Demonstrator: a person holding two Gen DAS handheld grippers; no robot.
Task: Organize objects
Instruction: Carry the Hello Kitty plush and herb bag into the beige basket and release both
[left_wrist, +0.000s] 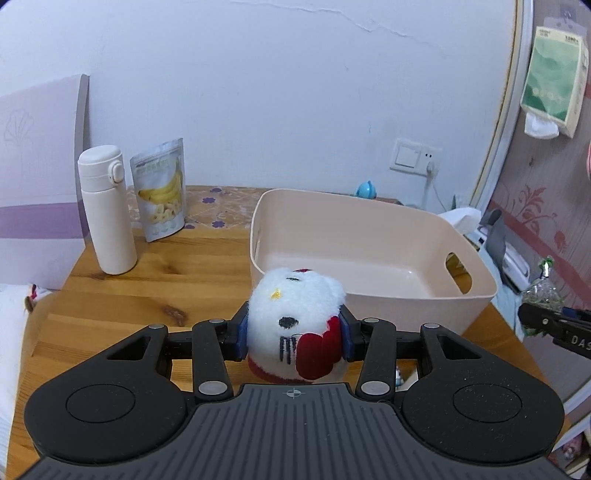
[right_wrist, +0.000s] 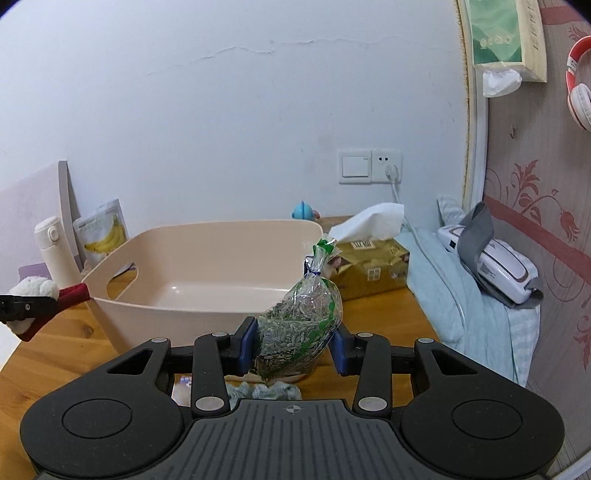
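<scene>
Beige bin (left_wrist: 369, 236) at 12 o'clock, empty: left gripper (left_wrist: 293, 338) clamps plush toy (left_wrist: 295, 314), right gripper (right_wrist: 291, 345) clamps seed bag (right_wrist: 299, 325), both presumably for drop-in.

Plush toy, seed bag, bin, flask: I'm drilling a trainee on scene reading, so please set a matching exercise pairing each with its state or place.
1. plush toy
2. seed bag
3. beige bin
4. white flask

a. stands beside the banana pouch
b. clamped in the right gripper
c. nothing inside
d. clamped in the left gripper

Pairs: 1-d, 2-b, 3-c, 4-a
</scene>
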